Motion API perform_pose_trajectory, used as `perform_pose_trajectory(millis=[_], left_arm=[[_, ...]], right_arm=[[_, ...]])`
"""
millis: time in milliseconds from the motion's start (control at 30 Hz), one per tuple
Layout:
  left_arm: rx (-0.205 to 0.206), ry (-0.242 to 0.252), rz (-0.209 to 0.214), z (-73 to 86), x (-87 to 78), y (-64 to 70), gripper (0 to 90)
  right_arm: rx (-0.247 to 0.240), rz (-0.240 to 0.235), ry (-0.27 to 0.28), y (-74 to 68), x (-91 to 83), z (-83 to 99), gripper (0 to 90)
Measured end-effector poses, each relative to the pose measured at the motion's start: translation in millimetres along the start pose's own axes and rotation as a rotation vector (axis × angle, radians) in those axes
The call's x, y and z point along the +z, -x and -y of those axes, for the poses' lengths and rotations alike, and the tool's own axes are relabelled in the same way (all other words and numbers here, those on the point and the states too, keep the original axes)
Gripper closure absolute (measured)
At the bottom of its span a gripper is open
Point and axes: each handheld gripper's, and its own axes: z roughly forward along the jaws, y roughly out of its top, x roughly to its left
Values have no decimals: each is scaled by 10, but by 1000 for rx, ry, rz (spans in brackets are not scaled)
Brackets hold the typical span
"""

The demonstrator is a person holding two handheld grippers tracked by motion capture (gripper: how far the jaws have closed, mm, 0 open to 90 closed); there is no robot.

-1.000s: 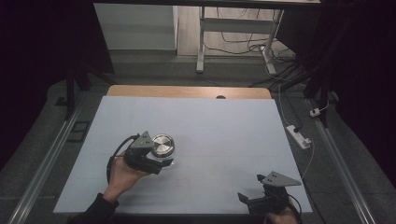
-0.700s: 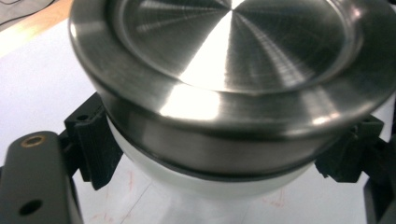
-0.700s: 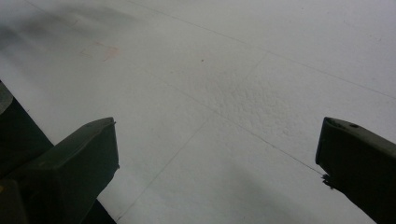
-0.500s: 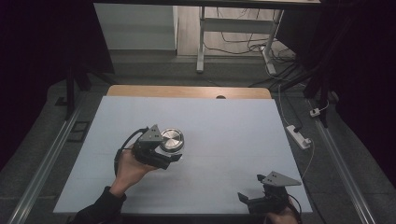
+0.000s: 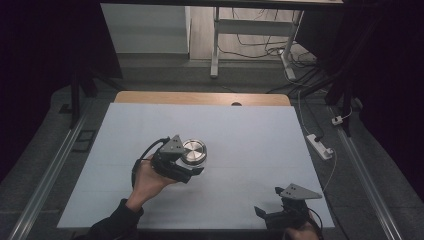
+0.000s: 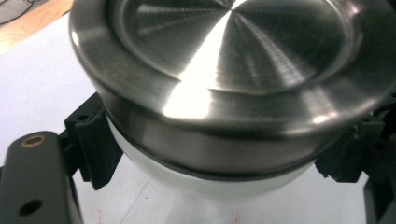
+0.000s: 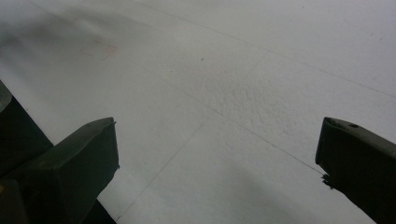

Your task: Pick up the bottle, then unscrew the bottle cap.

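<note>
A round container [image 5: 193, 151] with a brushed steel lid and a white lower body sits left of the middle of the white table [image 5: 260, 125]. My left gripper [image 5: 194, 164] is shut on it, held by a hand coming from the lower left. In the left gripper view the container [image 6: 233, 70] looms close, with the black jaws of the left gripper [image 6: 219, 156] pressed on both sides of its white body. My right gripper [image 5: 268, 201] rests near the table's front right corner, open. In the right gripper view the right gripper [image 7: 224, 154] has only bare table between its spread jaws.
A wooden strip [image 5: 200, 97] borders the table's far edge. A white power strip [image 5: 320, 145] lies on the floor off the right side, with cables behind it. A metal frame's legs [image 5: 215, 45] stand beyond the table. Rails run along both sides.
My left gripper has carried the container to the right and slightly away from the person. The right gripper has stayed in place.
</note>
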Motion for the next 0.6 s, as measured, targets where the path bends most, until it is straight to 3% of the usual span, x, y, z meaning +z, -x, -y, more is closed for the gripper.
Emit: perform_pose_trajectory(millis=[300,433,600], left_arm=[[0,-19,6,38,49,2,155],[-7,-12,0,54,48,3,155],[-4,-10,-2,59,37,13,155]], right_arm=[[24,3,14,22,-18,-2,0],[49,-24,30,21,-17,-18,0],[34,-39,41,-21,-16,-66,0]])
